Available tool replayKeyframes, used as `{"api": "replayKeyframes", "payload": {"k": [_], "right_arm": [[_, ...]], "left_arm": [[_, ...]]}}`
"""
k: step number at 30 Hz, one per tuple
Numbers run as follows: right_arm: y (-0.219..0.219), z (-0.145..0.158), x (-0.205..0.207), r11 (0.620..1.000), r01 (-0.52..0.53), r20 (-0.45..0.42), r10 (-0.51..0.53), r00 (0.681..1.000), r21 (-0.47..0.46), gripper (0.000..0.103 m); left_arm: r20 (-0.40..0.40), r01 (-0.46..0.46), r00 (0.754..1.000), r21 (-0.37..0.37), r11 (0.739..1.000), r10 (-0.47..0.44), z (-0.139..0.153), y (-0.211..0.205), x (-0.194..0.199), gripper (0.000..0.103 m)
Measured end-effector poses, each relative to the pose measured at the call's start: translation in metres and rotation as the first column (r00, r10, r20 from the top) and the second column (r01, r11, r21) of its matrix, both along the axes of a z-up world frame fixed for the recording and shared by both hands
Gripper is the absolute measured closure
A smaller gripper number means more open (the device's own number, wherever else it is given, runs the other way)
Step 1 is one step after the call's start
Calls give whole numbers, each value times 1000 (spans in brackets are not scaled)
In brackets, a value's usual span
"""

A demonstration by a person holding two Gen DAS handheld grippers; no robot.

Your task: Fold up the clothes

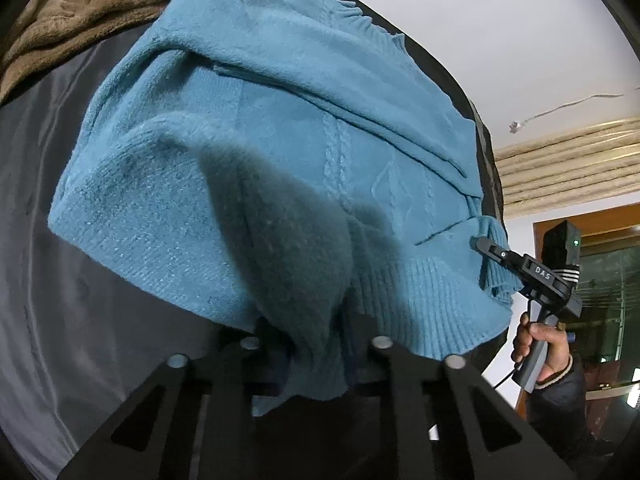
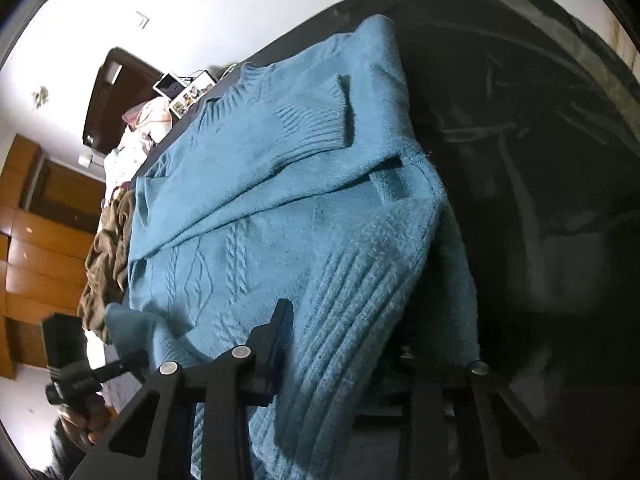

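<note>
- Teal cable-knit sweater (image 1: 280,128) lies spread over a dark grey glossy sheet (image 1: 52,264), sleeves folded across the chest, ribbed hem toward both cameras.
- Left gripper (image 1: 316,344): black fingers pressed nearly together, pinching a bunch of hem at the sheet's near edge.
- Right gripper (image 2: 344,344): hem bunched between its fingers; left finger (image 2: 276,320) lies against the knit, the other is hidden under cloth, so contact on that side cannot be told.
- In the left wrist view the right gripper's black finger (image 1: 486,246) rests on the hem corner at the sheet's right edge; a hand (image 1: 540,344) with a dark sleeve holds its grey handle.
- Brown fleece blanket (image 1: 80,12) heaped at the sheet's far left corner, just beside the sweater's shoulder.
- Sheet is wrinkled, shiny, bare on the left side.
- Room: white wall (image 1: 480,20), wooden cabinets (image 2: 44,248), dark wooden headboard (image 2: 116,92), pale pile of clothes (image 2: 136,140) beyond the sheet's far edge.
</note>
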State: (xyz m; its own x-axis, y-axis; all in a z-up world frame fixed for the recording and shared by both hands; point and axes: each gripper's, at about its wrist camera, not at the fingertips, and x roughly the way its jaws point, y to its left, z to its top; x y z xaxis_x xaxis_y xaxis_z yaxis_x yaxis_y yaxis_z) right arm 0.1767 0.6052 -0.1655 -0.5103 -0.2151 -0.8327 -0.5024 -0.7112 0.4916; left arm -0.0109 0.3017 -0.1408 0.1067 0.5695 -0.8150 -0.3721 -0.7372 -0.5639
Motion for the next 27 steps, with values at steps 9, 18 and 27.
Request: {"api": "replayKeyframes", "payload": {"k": [9, 18, 27], "right_arm": [[-2, 56, 6, 998, -11, -233, 24, 972, 58, 74], [7, 114, -31, 961, 55, -343, 42, 938, 270, 79], [29, 129, -69, 927, 137, -350, -6, 937, 350, 79]], "left_arm": [[-134, -39, 990, 64, 997, 48, 52, 1, -21, 89], [-248, -144, 951, 174, 974, 185, 112, -10, -85, 89], [-274, -177, 934, 200, 964, 228, 123, 10, -140, 89]]}}
